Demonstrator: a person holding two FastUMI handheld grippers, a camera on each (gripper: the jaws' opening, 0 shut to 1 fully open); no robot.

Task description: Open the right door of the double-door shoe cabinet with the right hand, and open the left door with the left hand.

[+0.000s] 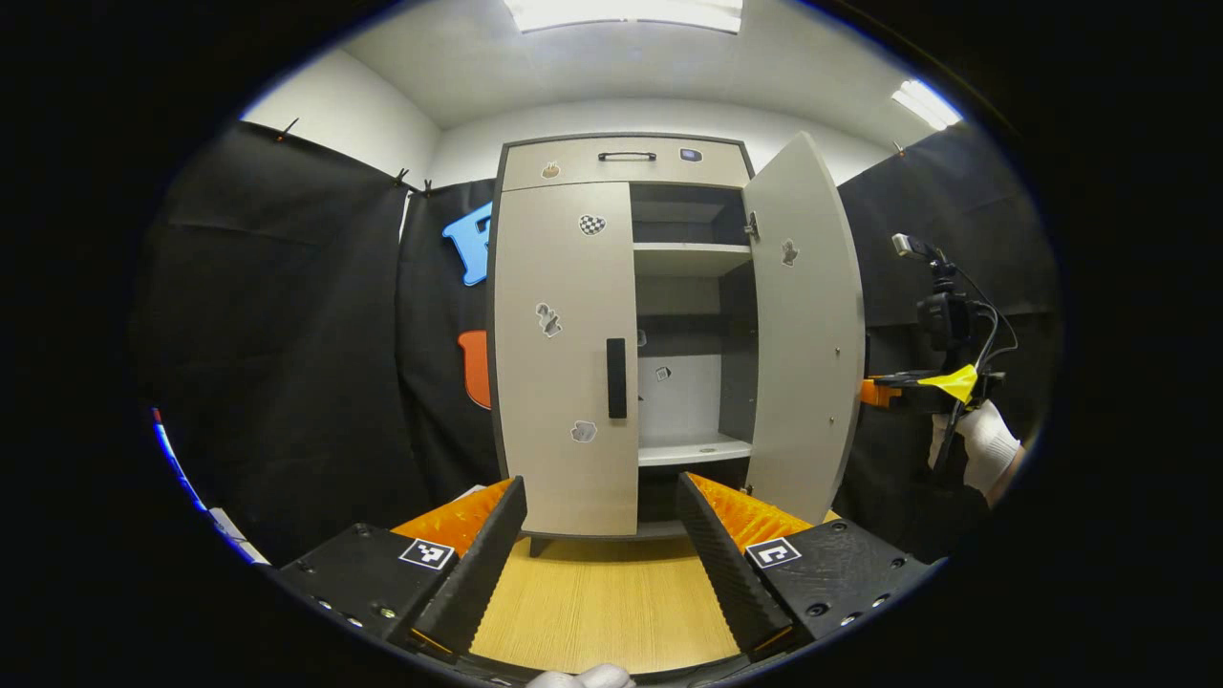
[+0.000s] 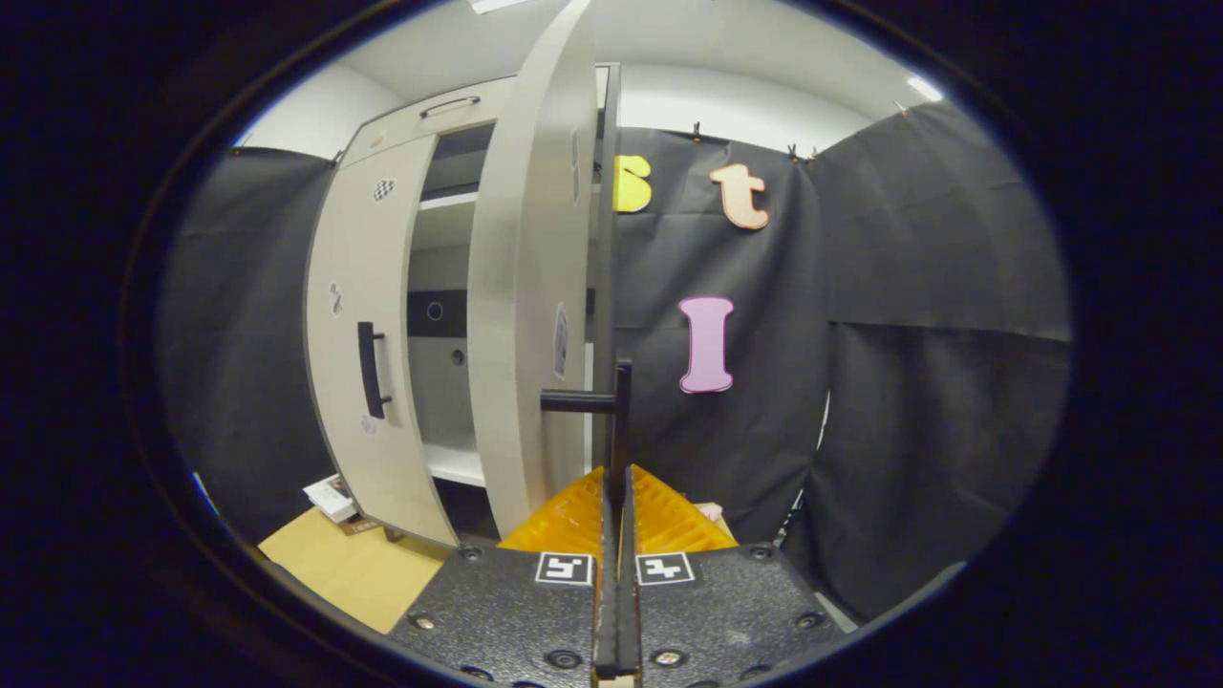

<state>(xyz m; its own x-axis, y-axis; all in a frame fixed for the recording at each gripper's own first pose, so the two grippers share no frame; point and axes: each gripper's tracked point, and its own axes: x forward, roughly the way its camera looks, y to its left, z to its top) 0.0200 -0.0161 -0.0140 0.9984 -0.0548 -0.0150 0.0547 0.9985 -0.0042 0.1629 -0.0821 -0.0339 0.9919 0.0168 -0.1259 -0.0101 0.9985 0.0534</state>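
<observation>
1. Stands at the centre of the left gripper view: shoe cabinet [image 1: 626, 162], feet on the wooden floor [image 1: 602, 602], backed against the black cloth wall.
2. Swung wide at centre-right of that view: right door [image 1: 803, 325], baring the shelves [image 1: 690, 258] inside; looks like the first half of the task is done.
3. Flush and closed at centre-left: left door [image 1: 564, 354], its vertical left handle [image 1: 616, 377] on the inner edge, placed where a pull would swing it outward.
4. Seen edge-on at upper centre of the right gripper view: the same open door, with the right handle [image 2: 619, 420] projecting toward the lens.
5. Pinched on that handle at lower centre: right gripper [image 2: 617, 497], fingers pressed against the bar, probably to keep the door open.
6. Spread apart at the bottom of the left gripper view: left gripper [image 1: 602, 506], aimed at the closed door but well short of its handle; likely lined up for an approach.
7. Visible at far right of that view: a gloved hand [image 1: 989, 444] holding the other tool beside the open door.
</observation>
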